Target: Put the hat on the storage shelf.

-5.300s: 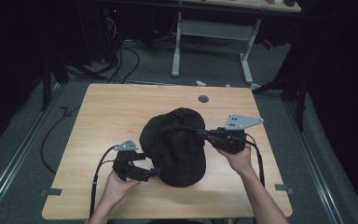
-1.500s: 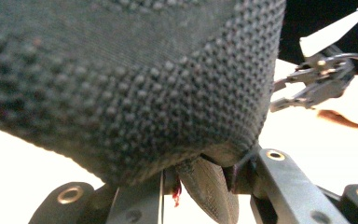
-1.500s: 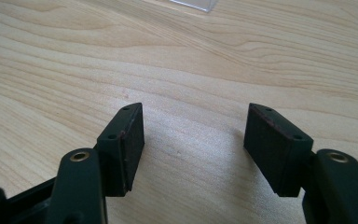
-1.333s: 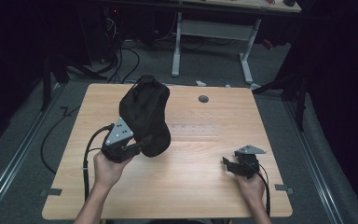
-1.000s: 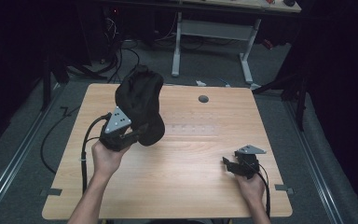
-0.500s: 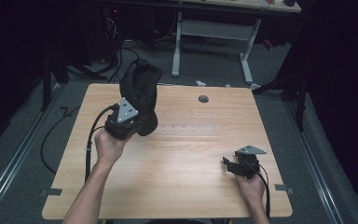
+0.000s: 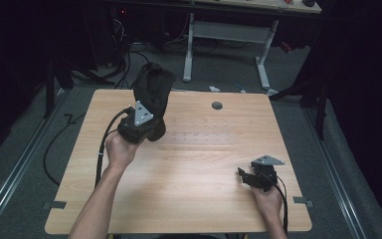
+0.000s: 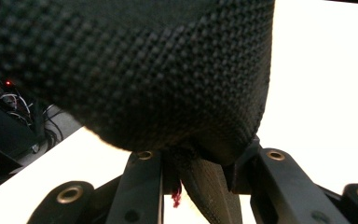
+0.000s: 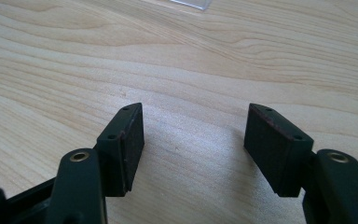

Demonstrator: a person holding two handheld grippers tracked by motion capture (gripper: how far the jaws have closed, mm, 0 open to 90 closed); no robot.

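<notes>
- Pale wood worktop [image 7: 194, 169], rounded at the corners, with a small dark round hole [image 7: 217, 105] near the far edge and bare grain across the middle.
- Black knitted fabric item, probably a hat or bag [image 7: 151, 92]: lifted clear of the worktop over its far left part, bunched upward above the left hand-held gripper; coarse mesh weave close up in the left gripper view [image 8: 135, 70], with a folded edge hanging down between the jaws.
- Left hand-held gripper [image 7: 142, 130]: clamped on the fabric item's lower edge, jaws closed in on the cloth; gripped by the person's left hand [image 7: 119, 149], grey three-cornered plate facing up, black cable [image 7: 102, 154] trailing back along the forearm.
- Same grip in the left gripper view [image 8: 200, 161]: cloth pinched between the two black jaws, a small red thread [image 8: 176, 198] dangling beneath the fold.
- Right hand-held gripper [image 7: 246, 177]: low on the near right part of the worktop, well apart from the fabric item, held by the right hand [image 7: 267, 199].
- In the right gripper view [image 9: 193, 140]: jaws wide apart, nothing between the pads [image 9: 130, 135], bare wood underneath.
- Corner of a clear flat piece [image 9: 191, 3] at the top edge of that view, too little visible to identify.
</notes>
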